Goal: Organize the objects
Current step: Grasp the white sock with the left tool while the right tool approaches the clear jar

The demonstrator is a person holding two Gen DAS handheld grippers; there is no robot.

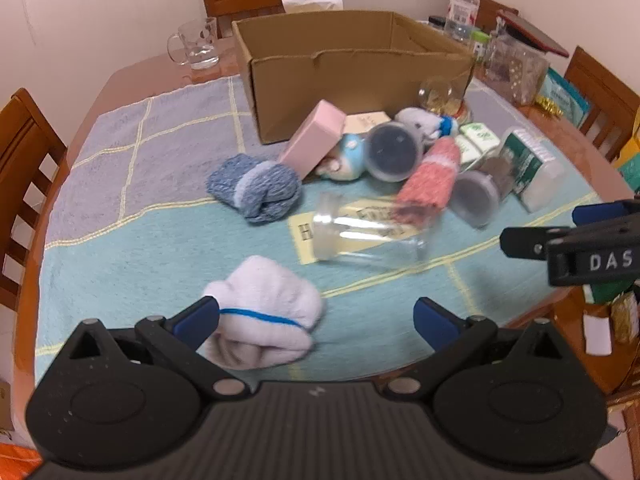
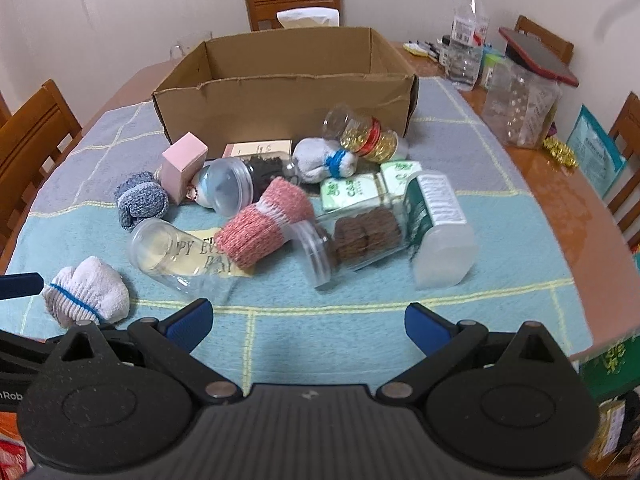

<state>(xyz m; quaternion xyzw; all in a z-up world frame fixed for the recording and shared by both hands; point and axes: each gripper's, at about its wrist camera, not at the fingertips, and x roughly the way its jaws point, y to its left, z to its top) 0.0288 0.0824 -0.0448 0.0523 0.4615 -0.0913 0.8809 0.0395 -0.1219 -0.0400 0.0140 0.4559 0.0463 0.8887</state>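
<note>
Wooden chairs (image 2: 294, 0) stand round the table (image 2: 560, 184), which carries a checked cloth (image 2: 360, 320). A glass mug (image 1: 196, 42) sits near its far left corner, and a water bottle (image 2: 466, 40) beside a red-lidded clear container (image 2: 520, 108) along the right

bare cloth (image 2: 320, 320) ahead, clutter pile (image 2: 280, 200) blocking cardboard box (image 2: 280, 100) front

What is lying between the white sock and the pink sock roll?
An empty clear jar lies on its side between the white sock and the pink sock roll, over a yellow card, seen best in the right wrist view.
</note>
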